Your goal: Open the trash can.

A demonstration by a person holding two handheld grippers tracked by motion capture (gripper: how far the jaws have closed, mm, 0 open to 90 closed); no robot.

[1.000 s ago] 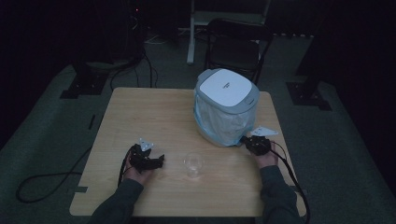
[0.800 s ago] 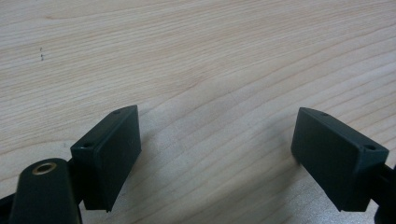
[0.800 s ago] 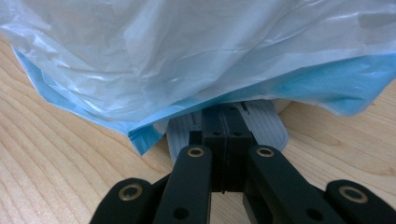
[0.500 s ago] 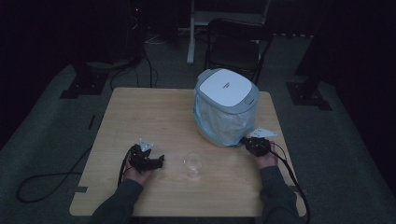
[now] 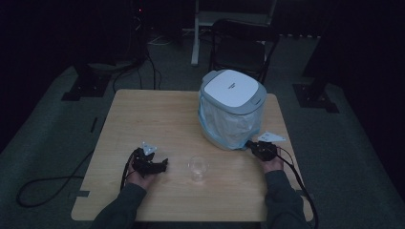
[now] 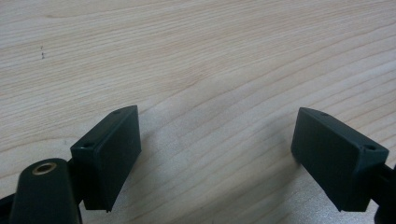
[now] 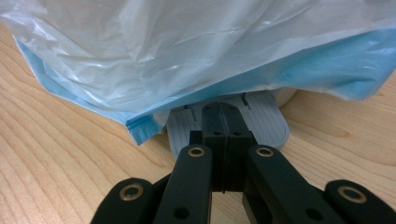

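Right now the right gripper (image 7: 223,140) has its jaws pressed fully together with nothing between them, their tips resting on the grey foot pedal (image 7: 261,122) at the base of the pedal bin (image 5: 232,109). That bin, lined with a pale blue plastic bag (image 7: 187,60), stands on the wooden table (image 5: 143,114) toward its far right part. Left of the bin and nearer the person, the left gripper (image 6: 219,154) sits low over bare wood, jaws spread wide and holding nothing. Between that gripper and the bin stands a clear glass (image 5: 198,169), just in front of the bin.
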